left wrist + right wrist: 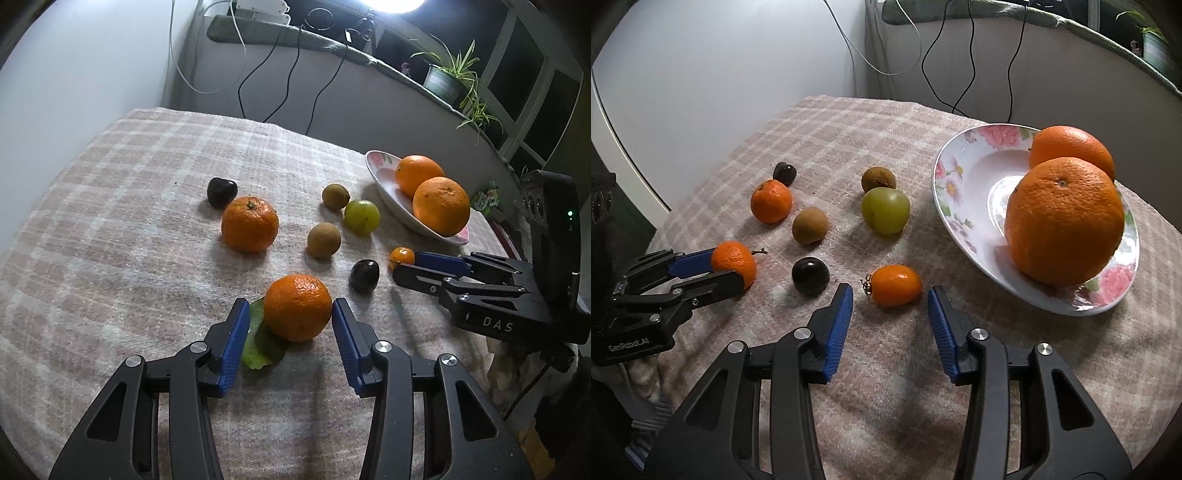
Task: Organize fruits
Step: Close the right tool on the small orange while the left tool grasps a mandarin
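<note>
Far left on the pink-and-white checked cloth of the table: black left gripper with blue pads, pointing down, released, straddling a small round orange mandarin. Right pad at the peel, left pad a little apart from it, so no clench. Under and beside that mandarin, a flat green leaf on the cloth.

Further back, a second round orange mandarin, with a dark, glossy, heart-shaped fruit just behind it.

Toward the middle, a round brown, rough-skinned fruit, and nearer than it a dark purple round fruit. Behind these, another brown rough-skinned fruit touching or nearly touching a smooth yellow-green round fruit.

Next along, black right gripper with blue pads, also tilted down and released, framing a small oval orange fruit with a dried stalk end. Clear cloth visible on both sides of that fruit, neither pad in contact.

At the right, a shallow white plate with pink flower print, resting on the cloth and tilted. On its right half, two large round oranges, the nearer one against the farther one
</note>
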`<state>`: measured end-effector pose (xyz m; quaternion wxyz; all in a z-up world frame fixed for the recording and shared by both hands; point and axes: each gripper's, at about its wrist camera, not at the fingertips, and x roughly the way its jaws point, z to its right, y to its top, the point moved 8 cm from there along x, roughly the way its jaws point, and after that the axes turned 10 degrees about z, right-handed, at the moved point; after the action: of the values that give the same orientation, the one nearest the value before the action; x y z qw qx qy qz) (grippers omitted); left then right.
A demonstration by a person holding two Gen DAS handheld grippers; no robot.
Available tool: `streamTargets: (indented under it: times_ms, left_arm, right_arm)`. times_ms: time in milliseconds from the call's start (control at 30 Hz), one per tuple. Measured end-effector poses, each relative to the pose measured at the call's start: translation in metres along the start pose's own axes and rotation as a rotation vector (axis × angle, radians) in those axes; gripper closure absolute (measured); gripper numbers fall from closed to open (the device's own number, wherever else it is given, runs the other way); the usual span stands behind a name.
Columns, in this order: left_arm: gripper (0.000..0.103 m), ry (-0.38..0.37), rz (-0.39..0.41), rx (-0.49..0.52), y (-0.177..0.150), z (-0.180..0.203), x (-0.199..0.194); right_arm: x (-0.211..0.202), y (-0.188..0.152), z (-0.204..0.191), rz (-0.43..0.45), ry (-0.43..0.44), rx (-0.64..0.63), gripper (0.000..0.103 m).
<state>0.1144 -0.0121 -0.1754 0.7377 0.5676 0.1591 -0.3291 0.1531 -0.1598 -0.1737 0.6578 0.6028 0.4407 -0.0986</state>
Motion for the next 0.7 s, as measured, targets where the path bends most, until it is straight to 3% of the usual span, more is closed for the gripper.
streamTargets:
  times_ms: [167,700]
  left_arm:
    - [0.066,-0.013,-0.003,0.009,0.0020,0.0023,0.0031]
    - [0.068,-0.014,0.006,-0.003,0.0030,0.0015,0.0031]
  right_arm:
    - [0.0055,0.0010,-0.0002,-0.009,-0.001,-0.005,0.066]
    - [0.0079,0.0024,-0.0007,-0.002,-0.001,-0.013,0.069]
